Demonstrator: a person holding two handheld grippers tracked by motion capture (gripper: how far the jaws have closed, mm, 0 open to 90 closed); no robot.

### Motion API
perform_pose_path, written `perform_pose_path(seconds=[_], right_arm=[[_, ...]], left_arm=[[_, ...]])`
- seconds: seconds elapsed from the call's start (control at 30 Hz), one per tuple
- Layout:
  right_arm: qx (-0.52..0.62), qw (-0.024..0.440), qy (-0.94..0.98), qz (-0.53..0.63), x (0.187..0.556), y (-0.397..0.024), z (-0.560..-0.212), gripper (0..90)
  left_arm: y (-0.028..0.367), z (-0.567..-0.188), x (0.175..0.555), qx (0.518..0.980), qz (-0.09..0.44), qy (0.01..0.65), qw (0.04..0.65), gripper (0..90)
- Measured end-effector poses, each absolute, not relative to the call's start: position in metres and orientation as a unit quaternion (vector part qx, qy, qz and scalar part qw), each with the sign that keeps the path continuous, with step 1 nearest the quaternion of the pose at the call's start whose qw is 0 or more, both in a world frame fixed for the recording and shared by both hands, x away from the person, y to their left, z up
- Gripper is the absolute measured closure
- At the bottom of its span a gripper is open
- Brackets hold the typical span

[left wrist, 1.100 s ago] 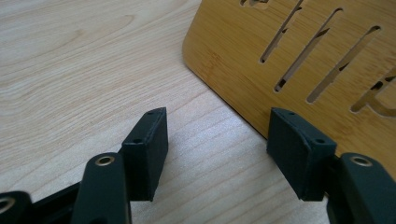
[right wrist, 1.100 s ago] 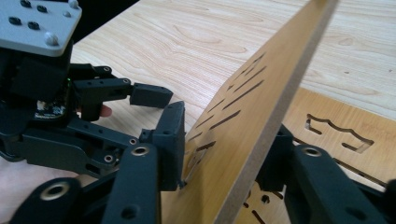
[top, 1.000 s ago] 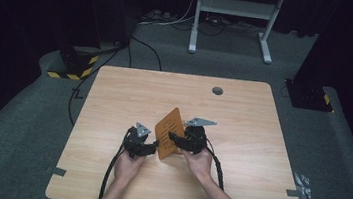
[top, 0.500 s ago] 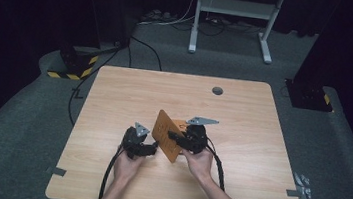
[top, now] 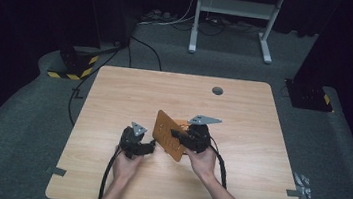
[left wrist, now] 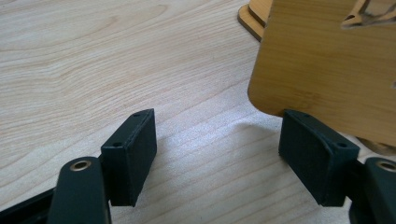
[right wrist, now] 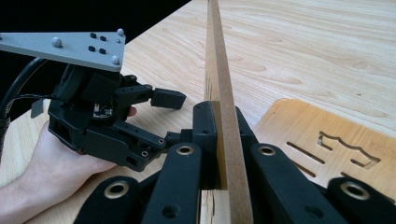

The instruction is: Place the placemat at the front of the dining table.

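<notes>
2 wood panels (top: 169,135): right tool (right wrist: 219,140) pinching 1 upright, 1 flat; left tool (left wrist: 217,154) spread, empty.

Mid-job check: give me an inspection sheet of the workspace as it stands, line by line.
Surface: light wooden table, with a round grommet hole.
Job's things: upright wooden panel held on edge; flat cut-out panel lying on the table beside it.
Clutter: nothing seen.
Tongs: right tongs clamped on the upright panel; left tongs open, one pad beside the panel's lower corner, nothing between the jaws, which have just been moving.
Cables: black cable trails from the left tongs, another from the right.
Surroundings: grey carpet, white stand, hazard-striped base.
</notes>
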State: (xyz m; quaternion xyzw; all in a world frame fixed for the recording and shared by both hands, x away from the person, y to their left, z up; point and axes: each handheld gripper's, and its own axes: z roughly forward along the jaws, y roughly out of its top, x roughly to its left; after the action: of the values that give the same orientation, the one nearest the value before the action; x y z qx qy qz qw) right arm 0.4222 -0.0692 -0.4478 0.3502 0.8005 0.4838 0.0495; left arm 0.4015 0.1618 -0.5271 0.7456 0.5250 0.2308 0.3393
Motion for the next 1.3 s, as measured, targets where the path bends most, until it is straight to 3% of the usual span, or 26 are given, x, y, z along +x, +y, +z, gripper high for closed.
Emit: perform_pose_path(seconds=[1.3], right_arm=[[0.371,0.134,0.779,0.487,0.434,-0.147,-0.406,86.3]], left_arm=[[0.163,-0.527,0.402,0.745,0.233,0.528,0.336,27.6]])
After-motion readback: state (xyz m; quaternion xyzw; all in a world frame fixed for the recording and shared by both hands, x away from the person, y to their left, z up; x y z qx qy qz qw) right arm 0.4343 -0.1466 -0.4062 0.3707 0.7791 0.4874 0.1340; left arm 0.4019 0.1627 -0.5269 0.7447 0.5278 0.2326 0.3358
